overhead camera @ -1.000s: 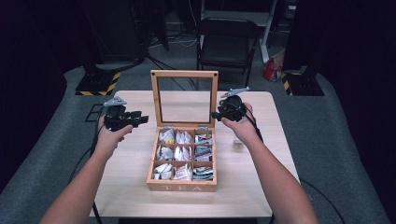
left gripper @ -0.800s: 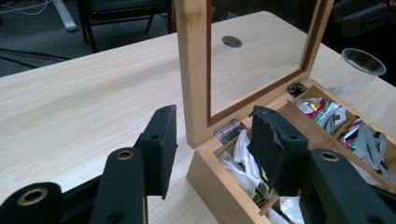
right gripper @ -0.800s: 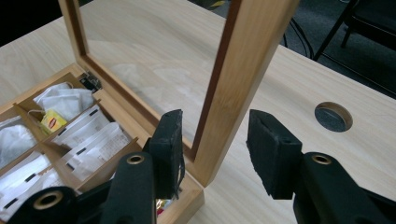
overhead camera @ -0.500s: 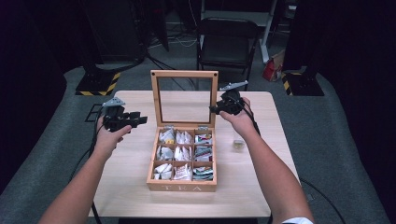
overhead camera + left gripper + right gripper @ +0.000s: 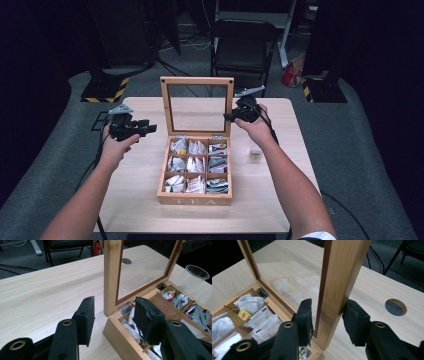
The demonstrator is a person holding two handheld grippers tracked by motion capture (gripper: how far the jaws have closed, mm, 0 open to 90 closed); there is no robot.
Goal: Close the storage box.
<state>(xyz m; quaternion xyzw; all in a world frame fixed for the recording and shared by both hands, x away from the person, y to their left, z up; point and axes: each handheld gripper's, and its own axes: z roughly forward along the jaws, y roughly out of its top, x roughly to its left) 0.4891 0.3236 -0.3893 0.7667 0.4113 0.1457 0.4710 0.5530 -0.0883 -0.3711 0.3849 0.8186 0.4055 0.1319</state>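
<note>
Pale wood of the table is carrying the open tea box, its glass lid standing upright at the box's far edge. Left of the box, the left gripper is hovering half open and empty. At the lid's right post, the right gripper has just been closing its jaws around the frame, apparently to swing it shut.

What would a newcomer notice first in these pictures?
First, the wooden tea box in the middle of the table, full of tea bags, its glass lid standing upright. Next, the right gripper straddling the lid's side frame, jaws just closing. The left gripper hovers left of the box.
</note>
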